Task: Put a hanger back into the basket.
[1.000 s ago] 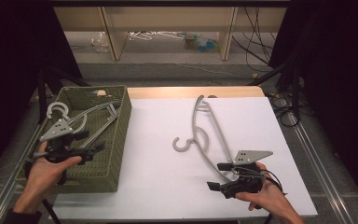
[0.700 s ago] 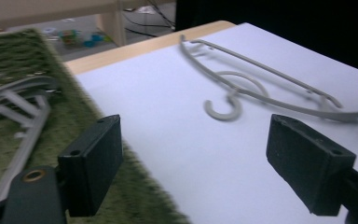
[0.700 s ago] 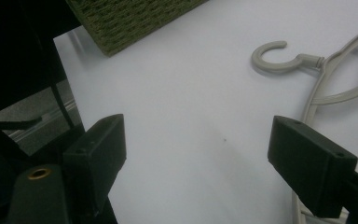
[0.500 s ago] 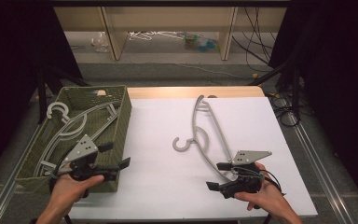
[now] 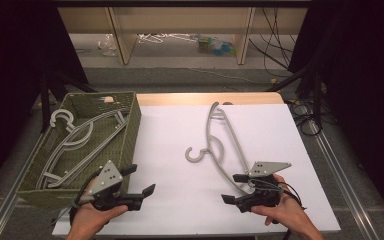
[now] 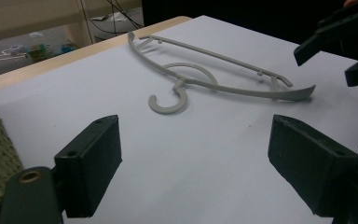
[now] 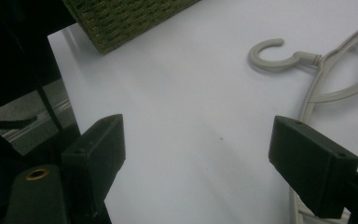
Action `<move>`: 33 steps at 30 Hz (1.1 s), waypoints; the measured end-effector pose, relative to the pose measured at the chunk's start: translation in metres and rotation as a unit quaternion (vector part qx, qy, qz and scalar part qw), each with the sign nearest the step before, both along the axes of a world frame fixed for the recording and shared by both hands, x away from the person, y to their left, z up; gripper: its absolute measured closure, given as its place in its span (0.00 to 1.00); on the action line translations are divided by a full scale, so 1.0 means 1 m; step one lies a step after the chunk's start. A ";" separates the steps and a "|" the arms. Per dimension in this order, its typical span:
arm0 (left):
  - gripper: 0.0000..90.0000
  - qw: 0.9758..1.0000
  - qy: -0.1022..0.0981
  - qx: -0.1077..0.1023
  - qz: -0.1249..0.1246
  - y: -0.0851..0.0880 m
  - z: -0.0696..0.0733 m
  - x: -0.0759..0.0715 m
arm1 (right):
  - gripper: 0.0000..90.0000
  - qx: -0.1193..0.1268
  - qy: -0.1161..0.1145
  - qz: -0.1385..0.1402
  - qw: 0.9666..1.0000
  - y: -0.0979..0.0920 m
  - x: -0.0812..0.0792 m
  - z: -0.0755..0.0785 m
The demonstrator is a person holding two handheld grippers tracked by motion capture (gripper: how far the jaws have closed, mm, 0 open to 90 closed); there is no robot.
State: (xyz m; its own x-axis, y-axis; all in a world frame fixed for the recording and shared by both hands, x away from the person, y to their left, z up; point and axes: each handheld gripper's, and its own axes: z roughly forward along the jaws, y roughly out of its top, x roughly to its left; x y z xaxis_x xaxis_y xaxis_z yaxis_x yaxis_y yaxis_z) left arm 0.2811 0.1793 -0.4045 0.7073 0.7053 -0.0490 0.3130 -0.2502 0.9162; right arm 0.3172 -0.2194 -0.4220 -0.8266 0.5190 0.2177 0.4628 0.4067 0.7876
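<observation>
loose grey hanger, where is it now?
In the high view the hanger lies flat on the white table, right of the basket, its near end by the right claw.

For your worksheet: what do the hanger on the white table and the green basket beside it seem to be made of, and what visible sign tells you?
The hanger looks like moulded plastic: one even matt grey, with thin ribs and a hook formed in one piece. The basket looks woven, perhaps from paper cord or plastic fibre; its olive walls show a tight, regular weave in the right gripper view, but the exact fibre is unclear.

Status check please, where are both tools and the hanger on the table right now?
Left tool open, empty, beside basket. Right tool open, empty, at hanger end. Hanger flat on white table. Nothing between.
</observation>
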 end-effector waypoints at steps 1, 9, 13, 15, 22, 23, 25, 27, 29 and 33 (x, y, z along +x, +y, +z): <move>0.19 1.000 0.000 0.002 -0.005 -0.001 -0.002 -0.001 | 0.22 0.002 0.000 0.001 1.000 0.000 0.001 0.000; 0.19 1.000 0.006 0.015 -0.015 -0.008 -0.019 -0.004 | 0.23 -0.013 -0.012 -0.012 1.000 0.001 0.002 -0.003; 0.19 1.000 0.008 0.021 -0.021 -0.010 -0.023 -0.004 | 0.23 -0.026 -0.020 -0.026 0.999 0.001 0.004 -0.006; 0.19 0.999 0.009 0.023 -0.024 -0.012 -0.025 -0.005 | 0.24 -0.041 -0.026 -0.035 0.998 0.002 0.008 -0.010; 0.19 0.999 0.011 0.019 -0.029 -0.014 -0.029 -0.004 | 0.26 -0.084 -0.025 -0.057 0.995 0.008 0.023 -0.020; 0.19 0.999 0.010 0.019 -0.029 -0.015 -0.030 -0.004 | 0.26 -0.085 -0.025 -0.066 0.994 0.009 0.025 -0.022; 0.19 0.999 0.013 0.019 -0.030 -0.015 -0.031 -0.004 | 0.27 -0.097 -0.019 -0.075 0.992 0.011 0.032 -0.024; 0.19 0.999 0.015 0.021 -0.032 -0.016 -0.032 -0.003 | 0.28 -0.105 -0.010 -0.081 0.991 0.013 0.038 -0.026; 0.19 0.999 0.017 0.020 -0.029 -0.015 -0.031 -0.003 | 0.30 -0.115 -0.005 -0.096 0.989 0.018 0.046 -0.028; 0.19 0.999 0.018 0.021 -0.029 -0.014 -0.032 -0.003 | 0.32 -0.127 -0.005 -0.105 0.986 0.026 0.060 -0.033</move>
State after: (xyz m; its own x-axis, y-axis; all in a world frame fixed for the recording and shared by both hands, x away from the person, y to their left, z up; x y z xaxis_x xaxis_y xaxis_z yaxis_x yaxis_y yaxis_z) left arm 0.2784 0.1657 -0.4362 0.7457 0.6646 -0.0469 0.3295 -0.3067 0.8930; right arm 0.3768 -0.1930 -0.4554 -0.6960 0.7162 0.0519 0.5515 0.4868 0.6774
